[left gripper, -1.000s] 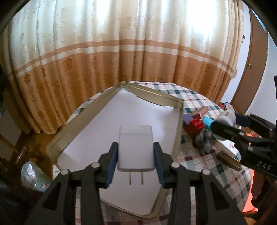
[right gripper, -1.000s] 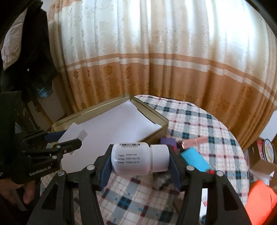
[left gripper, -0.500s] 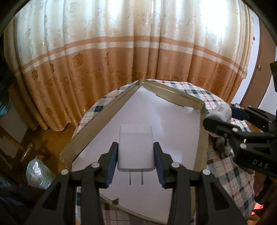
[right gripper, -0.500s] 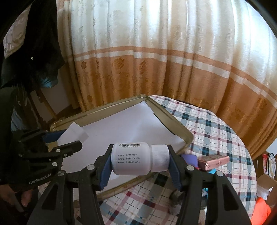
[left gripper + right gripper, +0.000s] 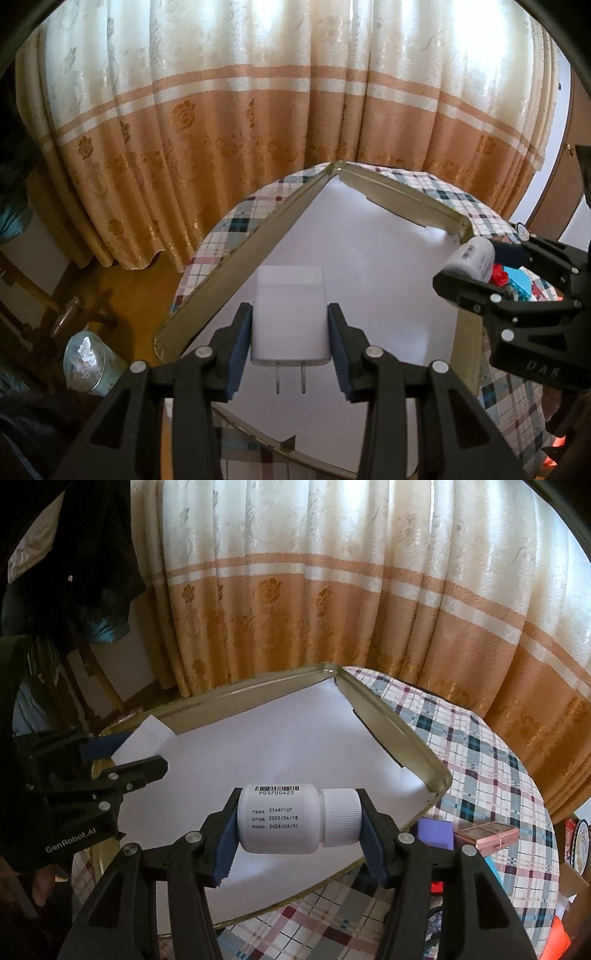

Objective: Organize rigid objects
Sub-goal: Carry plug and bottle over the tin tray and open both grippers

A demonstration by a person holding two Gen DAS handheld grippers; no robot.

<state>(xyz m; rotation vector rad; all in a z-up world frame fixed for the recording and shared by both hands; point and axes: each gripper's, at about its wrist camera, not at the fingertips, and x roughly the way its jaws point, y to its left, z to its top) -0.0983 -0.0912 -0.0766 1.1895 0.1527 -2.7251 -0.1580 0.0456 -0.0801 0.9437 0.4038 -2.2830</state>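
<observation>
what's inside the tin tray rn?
Only a white paper liner shows inside the tin tray. The charger and pill bottle sit clamped in hand-held grippers, covering parts of the liner.

- The left gripper, clamping the white charger, now hangs farther in over the tray.
- The right gripper carries the white bottle from the checked tablecloth leftward over the tray's white liner.

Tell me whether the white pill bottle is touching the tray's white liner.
Cannot tell. The right wrist view shows the white pill bottle clamped in the right gripper over the tray, but neither view shows a gap or contact beneath it.
</observation>
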